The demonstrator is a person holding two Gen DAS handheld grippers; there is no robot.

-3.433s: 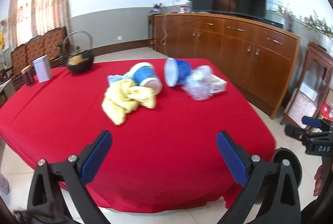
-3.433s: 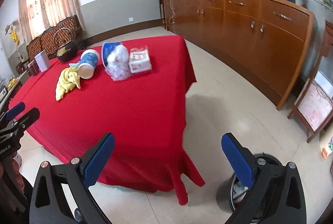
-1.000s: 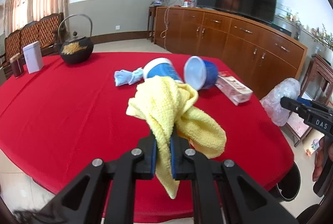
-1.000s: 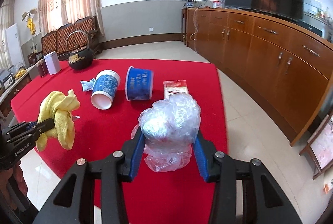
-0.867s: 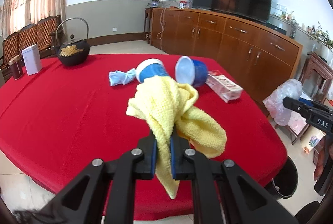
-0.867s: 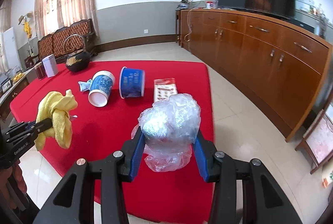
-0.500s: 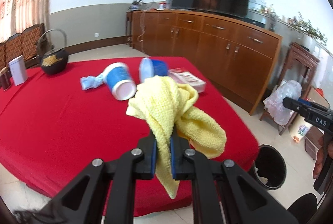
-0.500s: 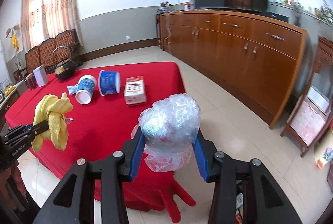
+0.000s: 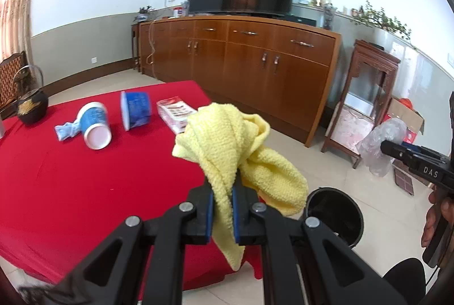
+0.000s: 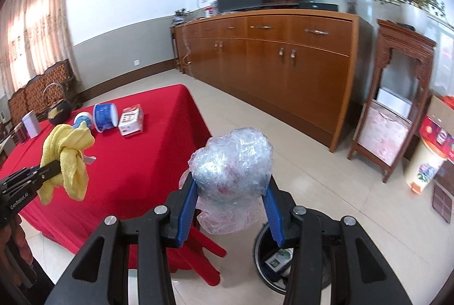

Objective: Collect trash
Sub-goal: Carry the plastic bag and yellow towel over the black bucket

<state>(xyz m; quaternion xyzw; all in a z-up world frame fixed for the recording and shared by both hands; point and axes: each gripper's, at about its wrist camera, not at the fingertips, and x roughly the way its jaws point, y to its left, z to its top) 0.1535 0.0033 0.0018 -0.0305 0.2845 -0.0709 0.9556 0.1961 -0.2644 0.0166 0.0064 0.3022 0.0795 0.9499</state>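
Two claws pinching trash, left claw (image 9: 222,204) on limp yellow cloth (image 9: 235,146), right claw (image 10: 230,207) on crumpled clear plastic wad (image 10: 232,163)

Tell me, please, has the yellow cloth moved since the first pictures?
Yes. The yellow cloth left the red table and now hangs in the left gripper, near the bin.

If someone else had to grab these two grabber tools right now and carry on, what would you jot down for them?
Left gripper: shut on the yellow cloth, held above the table's edge.
Right gripper: clamped on the crumpled plastic bag, just above the black bin on the floor.
Nothing dropped in yet; the bin already holds some rubbish.
On the red table: two tipped blue cups, a small blue wad, a flat packet.
Next: probably release the bag, then decide on the cloth and the rest.
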